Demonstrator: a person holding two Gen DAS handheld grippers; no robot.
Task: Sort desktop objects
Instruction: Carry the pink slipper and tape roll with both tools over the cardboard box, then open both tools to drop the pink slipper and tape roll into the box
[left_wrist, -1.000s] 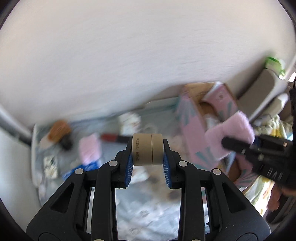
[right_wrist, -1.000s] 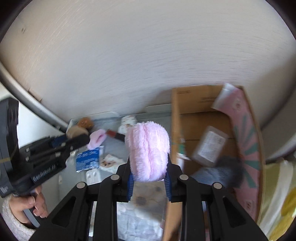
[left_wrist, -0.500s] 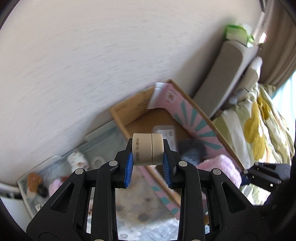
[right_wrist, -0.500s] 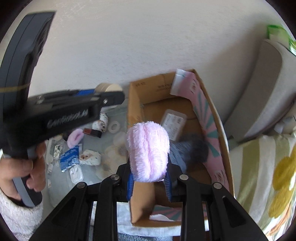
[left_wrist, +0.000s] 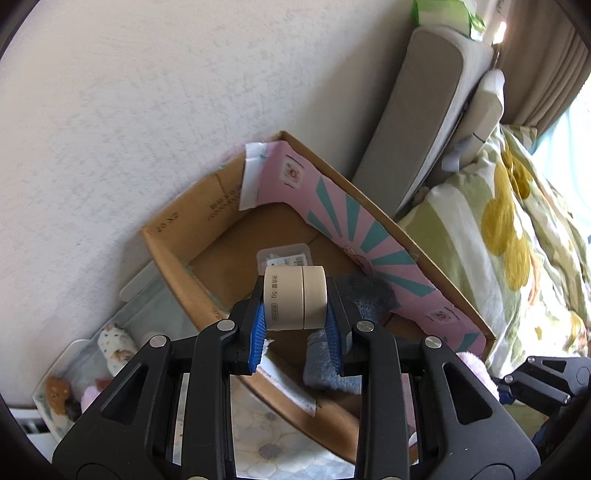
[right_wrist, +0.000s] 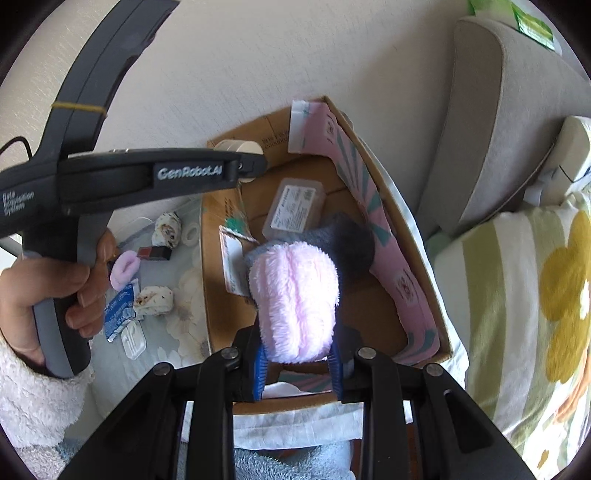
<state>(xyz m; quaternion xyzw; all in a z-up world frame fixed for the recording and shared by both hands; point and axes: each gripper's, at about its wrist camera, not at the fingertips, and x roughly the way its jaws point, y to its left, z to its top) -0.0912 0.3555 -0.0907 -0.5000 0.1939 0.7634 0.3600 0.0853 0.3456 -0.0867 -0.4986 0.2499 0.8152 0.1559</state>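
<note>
Carrying two finds to the box at once looks like the step in hand, with both loads now over the cardboard box (right_wrist: 280, 402) that stands against the wall. Left of the box, on the pale floral cloth (right_wrist: 184, 321), several things are not yet sorted: a white earbud case (right_wrist: 133, 341), a blue sachet (right_wrist: 118, 308), a small pink puff (right_wrist: 125, 266), a dark red lipstick (right_wrist: 155, 252), a tape roll (right_wrist: 191, 232) and two speckled pouches. The left gripper (left_wrist: 295, 332) pinches a round beige jar (left_wrist: 295, 297) by its flat ends, poised over the box's far left corner. Inside the box lie a clear plastic case (right_wrist: 293, 208) and a grey fuzzy sock (right_wrist: 347, 243). The right gripper (right_wrist: 298, 363) clamps a pink fluffy sock (right_wrist: 295, 299) above the box's near middle. To the right are a grey cushion (right_wrist: 491, 110) and flowered bedding (right_wrist: 535, 295).

Next, I judge, each hand should dip lower inside the walls and let go. The jar may roll or knock the plastic case; the sock will simply flop.
</note>
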